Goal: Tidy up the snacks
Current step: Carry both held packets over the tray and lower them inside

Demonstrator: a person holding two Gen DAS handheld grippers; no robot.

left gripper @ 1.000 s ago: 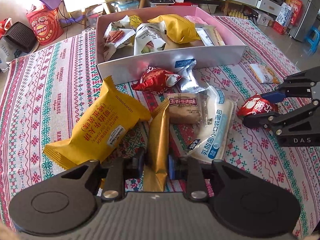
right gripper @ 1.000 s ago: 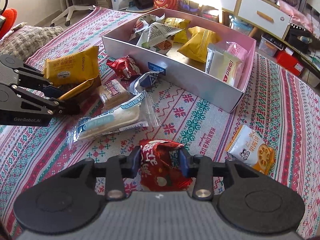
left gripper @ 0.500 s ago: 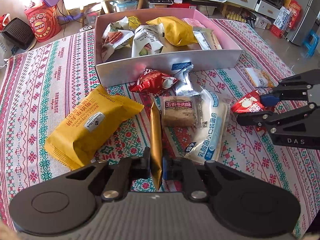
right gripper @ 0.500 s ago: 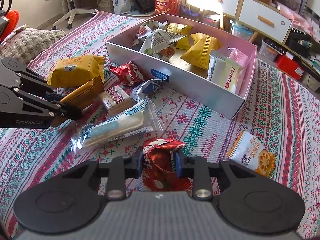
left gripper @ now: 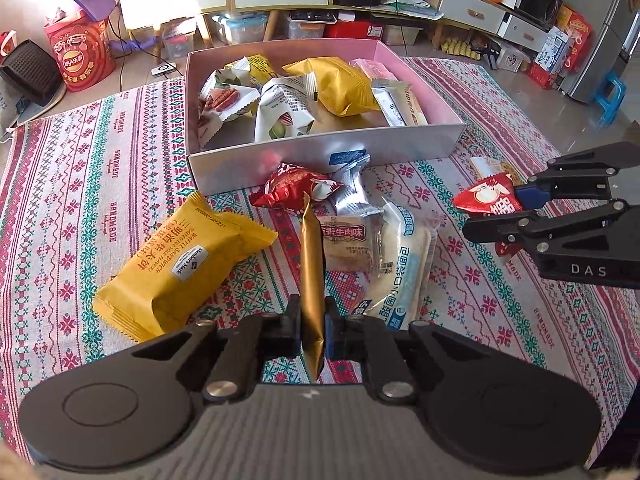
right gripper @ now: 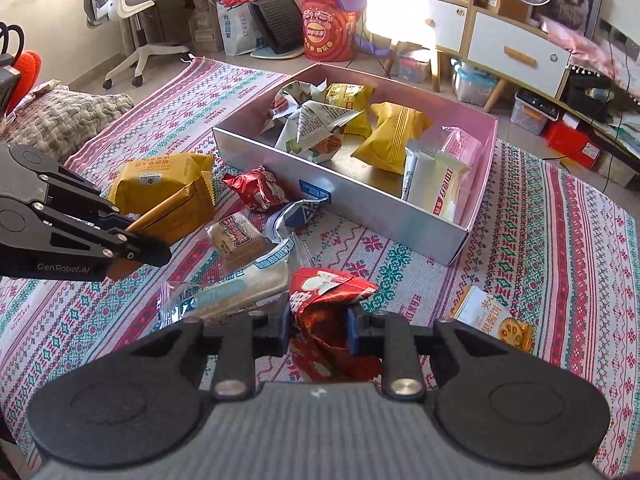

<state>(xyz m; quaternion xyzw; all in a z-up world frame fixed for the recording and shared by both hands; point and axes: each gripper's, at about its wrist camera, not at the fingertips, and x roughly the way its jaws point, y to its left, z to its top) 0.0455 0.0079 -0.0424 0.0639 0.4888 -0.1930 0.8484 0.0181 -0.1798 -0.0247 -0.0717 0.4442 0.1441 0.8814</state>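
The left gripper (left gripper: 313, 326) pinches a slim gold foil snack stick (left gripper: 312, 272) held edge-up, long axis pointing away toward the box. The right gripper (right gripper: 318, 326) pinches a crumpled red foil snack packet (right gripper: 326, 300). 5 packets lie on the patterned tabletop cloth (left gripper: 80, 184). Beyond, the pink-lined cardboard box (left gripper: 320, 156) holds about 7 packets. Judged roughly half complete.

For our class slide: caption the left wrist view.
Left gripper pinches a gold packet; right gripper holds a red packet near the snack box.
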